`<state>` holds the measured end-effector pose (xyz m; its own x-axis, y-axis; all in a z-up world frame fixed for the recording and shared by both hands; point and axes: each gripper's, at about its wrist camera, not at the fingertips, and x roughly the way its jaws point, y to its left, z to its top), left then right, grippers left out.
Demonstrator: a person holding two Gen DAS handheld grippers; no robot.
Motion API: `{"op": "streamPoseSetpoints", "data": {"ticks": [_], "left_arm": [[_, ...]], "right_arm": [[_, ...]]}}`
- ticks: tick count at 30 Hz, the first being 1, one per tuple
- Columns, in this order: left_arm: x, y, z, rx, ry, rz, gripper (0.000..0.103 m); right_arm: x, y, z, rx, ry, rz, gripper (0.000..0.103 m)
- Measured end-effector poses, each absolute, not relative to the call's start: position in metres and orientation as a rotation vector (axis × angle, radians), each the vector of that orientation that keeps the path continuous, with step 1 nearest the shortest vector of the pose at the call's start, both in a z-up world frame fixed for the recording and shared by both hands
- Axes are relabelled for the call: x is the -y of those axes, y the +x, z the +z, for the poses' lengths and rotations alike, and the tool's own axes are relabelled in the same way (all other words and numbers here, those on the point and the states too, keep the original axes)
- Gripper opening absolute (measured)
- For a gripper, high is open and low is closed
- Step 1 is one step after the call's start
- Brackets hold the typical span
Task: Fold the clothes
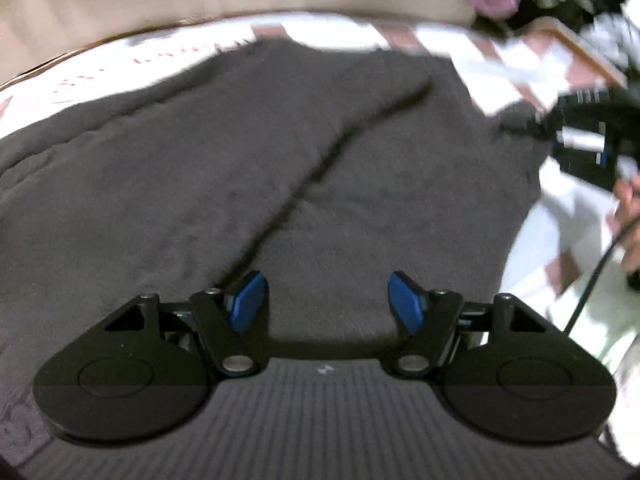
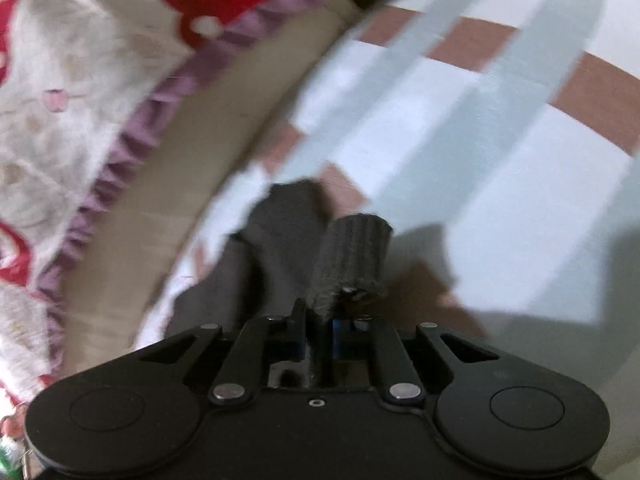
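Observation:
A dark grey sweater (image 1: 248, 160) lies spread over a checked bedsheet (image 1: 520, 72), with a fold line running diagonally across it. My left gripper (image 1: 326, 300) hovers low over its near part, blue pads (image 1: 248, 300) wide apart and empty. My right gripper (image 2: 320, 320) is shut on the sweater's ribbed cuff (image 2: 352, 256), held above the white, pale blue and brown checked sheet (image 2: 480, 160). More grey cloth (image 2: 260, 248) hangs to the left of the cuff.
A beige headboard or bed edge (image 2: 192, 184) runs diagonally at left. A white, red and purple frilled blanket (image 2: 80, 80) lies beyond it. The right gripper and a hand (image 1: 628, 216) show at the left wrist view's right edge.

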<state>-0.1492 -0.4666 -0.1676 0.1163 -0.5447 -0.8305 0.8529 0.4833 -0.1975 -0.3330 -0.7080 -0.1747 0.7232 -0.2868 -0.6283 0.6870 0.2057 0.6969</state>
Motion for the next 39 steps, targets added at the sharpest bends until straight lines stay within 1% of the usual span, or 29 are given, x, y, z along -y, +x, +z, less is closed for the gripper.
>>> {"op": "streamPoseSetpoints", "data": {"ticks": [1,2,3,4,5,6,7,9,10,11,12,15,16,19,20,21,25,26,27,28,30,34,37,39], "left_arm": [[0.462,-0.144,-0.163,-1.004,0.34,-1.058,0.067],[0.457,-0.139,-0.159,-0.999,0.315,-1.06,0.067],[0.453,-0.134,-0.156,-0.996,0.3,-1.052,0.067],[0.45,-0.129,-0.153,-0.993,0.289,-1.038,0.067],[0.449,-0.126,-0.154,-1.001,0.308,-1.014,0.067],[0.449,-0.123,-0.157,-1.014,0.341,-0.984,0.067],[0.449,-0.12,-0.159,-1.027,0.375,-0.953,0.065],[0.444,-0.117,-0.162,-1.041,0.365,-0.944,0.063],[0.44,-0.115,-0.163,-1.047,0.352,-0.944,0.063],[0.437,-0.113,-0.164,-1.053,0.338,-0.945,0.063],[0.434,-0.112,-0.165,-1.059,0.325,-0.946,0.063],[0.424,-0.107,-0.168,-1.077,0.286,-0.947,0.063],[0.421,-0.105,-0.17,-1.078,0.277,-0.958,0.063],[0.411,-0.096,-0.174,-1.076,0.221,-0.96,0.063],[0.407,-0.091,-0.174,-1.074,0.189,-0.952,0.058],[0.402,-0.087,-0.173,-1.072,0.157,-0.945,0.055],[0.384,-0.068,-0.171,-1.063,0.031,-0.913,0.054],[0.38,-0.063,-0.171,-1.06,-0.001,-0.905,0.054],[0.375,-0.059,-0.17,-1.057,-0.032,-0.897,0.052],[0.371,-0.054,-0.17,-1.054,-0.063,-0.888,0.054],[0.362,-0.045,-0.168,-1.047,-0.126,-0.871,0.055],[0.357,-0.043,-0.168,-1.063,-0.178,-0.88,0.056],[0.354,-0.042,-0.168,-1.076,-0.211,-0.889,0.056],[0.352,-0.042,-0.168,-1.085,-0.234,-0.896,0.056]], "right_arm": [[0.707,-0.329,-0.174,-0.433,1.156,-0.72,0.015],[0.707,-0.324,-0.173,-0.463,1.131,-0.737,0.02],[0.707,-0.323,-0.175,-0.5,1.12,-0.777,0.022],[0.708,-0.321,-0.177,-0.534,1.109,-0.815,0.03],[0.709,-0.326,-0.181,-0.539,1.121,-0.832,0.045],[0.709,-0.331,-0.184,-0.541,1.132,-0.847,0.047],[0.707,-0.335,-0.187,-0.502,1.132,-0.833,0.055],[0.705,-0.338,-0.188,-0.452,1.126,-0.802,0.056],[0.705,-0.337,-0.186,-0.438,1.12,-0.786,0.052],[0.704,-0.337,-0.185,-0.425,1.114,-0.769,0.023],[0.704,-0.336,-0.183,-0.411,1.108,-0.753,0.013],[0.702,-0.335,-0.178,-0.369,1.086,-0.702,0.014],[0.694,-0.331,-0.165,-0.327,1.039,-0.675,0.013],[0.66,-0.301,-0.127,-0.281,0.899,-0.507,0.014],[0.649,-0.291,-0.114,-0.265,0.852,-0.451,0.014],[0.637,-0.281,-0.102,-0.252,0.808,-0.393,0.014],[0.582,-0.22,-0.104,-0.327,0.82,0.015,0.013],[0.57,-0.203,-0.112,-0.399,0.8,0.025,0.013],[0.559,-0.187,-0.121,-0.478,0.761,0.008,0.013],[0.549,-0.175,-0.131,-0.548,0.71,-0.022,0.013],[0.537,-0.164,-0.144,-0.643,0.643,-0.06,0.013],[0.535,-0.168,-0.151,-0.659,0.68,-0.07,0.014],[0.539,-0.175,-0.148,-0.617,0.701,-0.063,0.014],[0.537,-0.172,-0.151,-0.649,0.68,-0.063,0.014]]}}
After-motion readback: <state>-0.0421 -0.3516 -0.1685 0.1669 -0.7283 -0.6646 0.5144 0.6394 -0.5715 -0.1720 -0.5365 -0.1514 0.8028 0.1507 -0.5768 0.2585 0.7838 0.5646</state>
